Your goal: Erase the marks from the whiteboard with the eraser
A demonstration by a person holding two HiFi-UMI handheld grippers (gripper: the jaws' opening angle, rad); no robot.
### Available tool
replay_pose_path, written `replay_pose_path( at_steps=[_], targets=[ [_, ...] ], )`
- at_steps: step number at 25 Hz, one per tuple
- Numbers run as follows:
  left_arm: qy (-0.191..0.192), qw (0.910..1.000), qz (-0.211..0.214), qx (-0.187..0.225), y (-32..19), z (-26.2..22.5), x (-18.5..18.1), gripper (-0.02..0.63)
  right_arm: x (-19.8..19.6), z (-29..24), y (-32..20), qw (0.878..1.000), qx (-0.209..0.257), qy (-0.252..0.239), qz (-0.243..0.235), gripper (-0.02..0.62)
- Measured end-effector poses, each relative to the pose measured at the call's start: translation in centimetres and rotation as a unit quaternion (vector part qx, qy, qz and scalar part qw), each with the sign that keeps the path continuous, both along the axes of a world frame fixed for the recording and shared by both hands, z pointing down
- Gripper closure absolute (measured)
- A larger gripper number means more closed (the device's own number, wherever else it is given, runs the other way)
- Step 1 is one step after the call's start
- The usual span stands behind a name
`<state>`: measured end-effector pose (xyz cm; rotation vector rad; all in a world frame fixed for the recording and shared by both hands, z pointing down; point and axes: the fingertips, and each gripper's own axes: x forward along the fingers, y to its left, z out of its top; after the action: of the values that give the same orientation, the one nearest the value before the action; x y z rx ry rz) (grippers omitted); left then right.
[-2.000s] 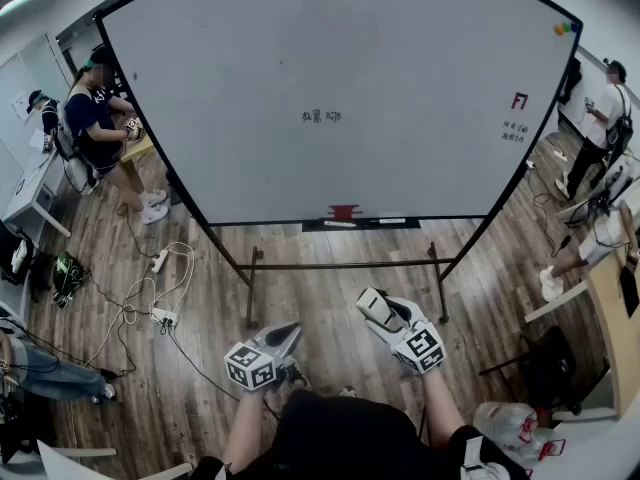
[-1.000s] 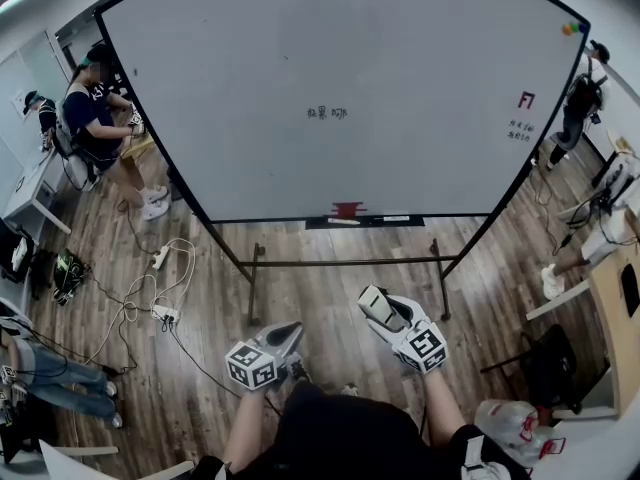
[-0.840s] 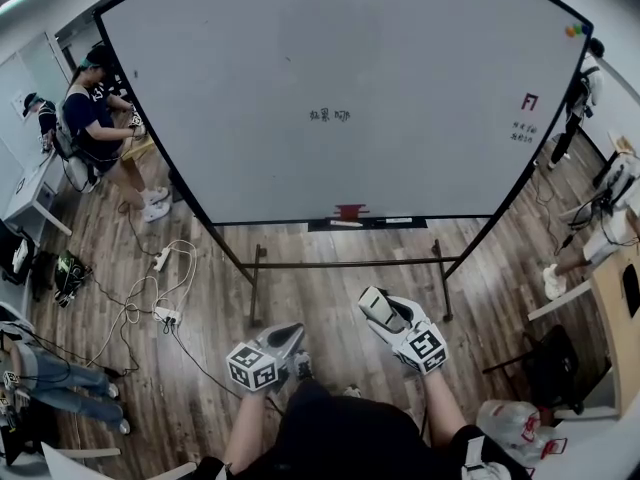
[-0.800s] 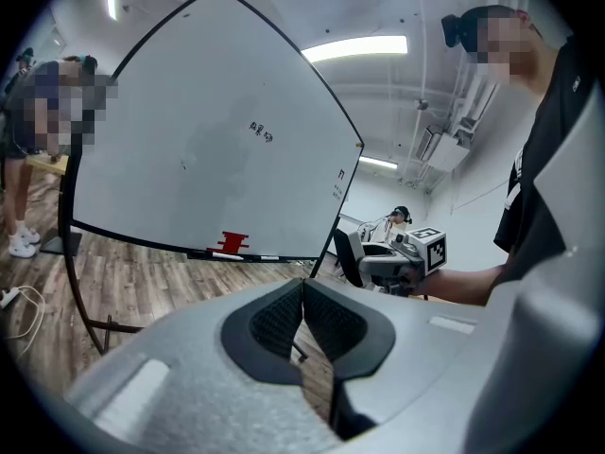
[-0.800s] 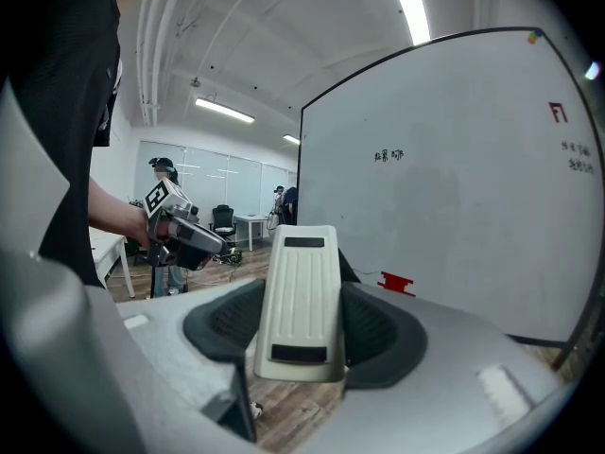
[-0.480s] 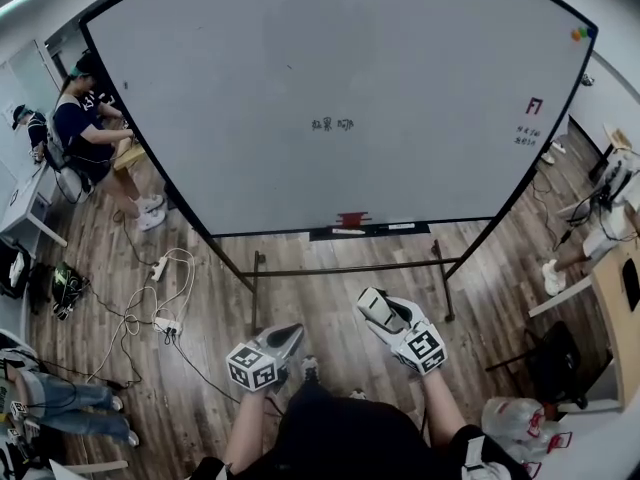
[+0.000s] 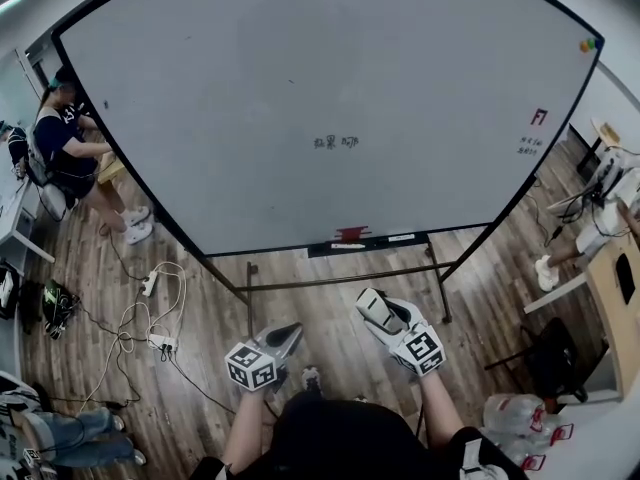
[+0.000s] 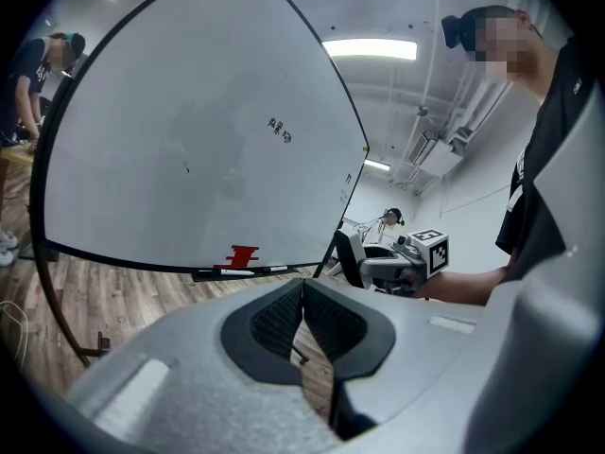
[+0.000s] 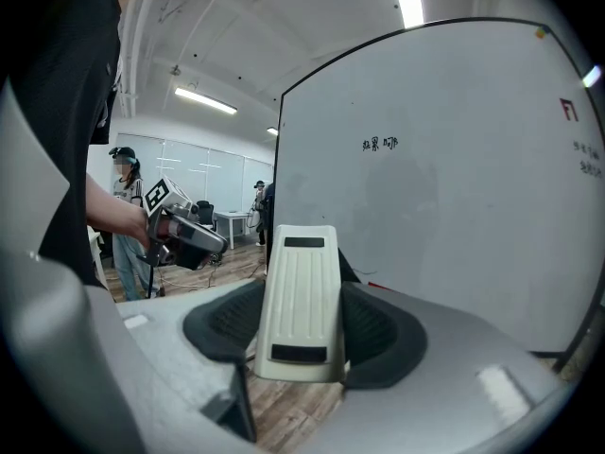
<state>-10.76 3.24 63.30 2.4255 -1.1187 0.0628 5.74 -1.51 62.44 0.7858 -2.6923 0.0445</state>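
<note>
A large whiteboard point(image 7: 330, 88) on a wheeled stand fills the head view, with small black marks point(image 7: 335, 142) near its middle and red and black writing point(image 7: 533, 131) at its right edge. The same black marks point(image 9: 380, 144) show in the right gripper view. My right gripper point(image 7: 378, 311) is shut on a cream-white eraser point(image 9: 301, 296), held low in front of the board and well short of it. My left gripper point(image 7: 283, 338) is shut with nothing in it, its pads point(image 8: 284, 320) touching.
The board's tray holds a red object point(image 7: 350, 234) and markers point(image 7: 400, 237). Cables and a power strip point(image 7: 160, 342) lie on the wooden floor at left. A person point(image 7: 65, 153) sits at far left. Desks and a black chair point(image 7: 550, 363) stand at right.
The head view has drawn closer to the whiteboard, which now looms larger. Both grippers keep their places low in the view. The person at far right has left the view.
</note>
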Motion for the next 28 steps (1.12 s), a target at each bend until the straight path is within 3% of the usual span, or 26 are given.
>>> replay_pose_path(
  at_steps=[5,10,19,28],
  targets=[
    [-0.001,0.9999,0.012,0.004,-2.2,-0.2,-1.6,0.594,-1.1,-0.5,-2.2,1.0,0.008,-0.002,0.021,0.337],
    [0.051,0.9985,0.014,0.012,-4.3,-1.7,-3.4,0.594,-2.3,-1.0,-3.7,0.999,0.02,0.001,0.036,0.337],
    [0.029,0.9987,0.034,0.023,-5.8,-1.9,-7.0,0.594,-4.0,-3.9,-7.4,0.994,0.078,0.022,0.079,0.337],
    [0.02,0.9989,0.035,0.024,-5.5,-1.5,-8.4,0.594,-4.1,-9.7,-11.7,0.98,0.148,0.029,0.134,0.337]
  ],
)
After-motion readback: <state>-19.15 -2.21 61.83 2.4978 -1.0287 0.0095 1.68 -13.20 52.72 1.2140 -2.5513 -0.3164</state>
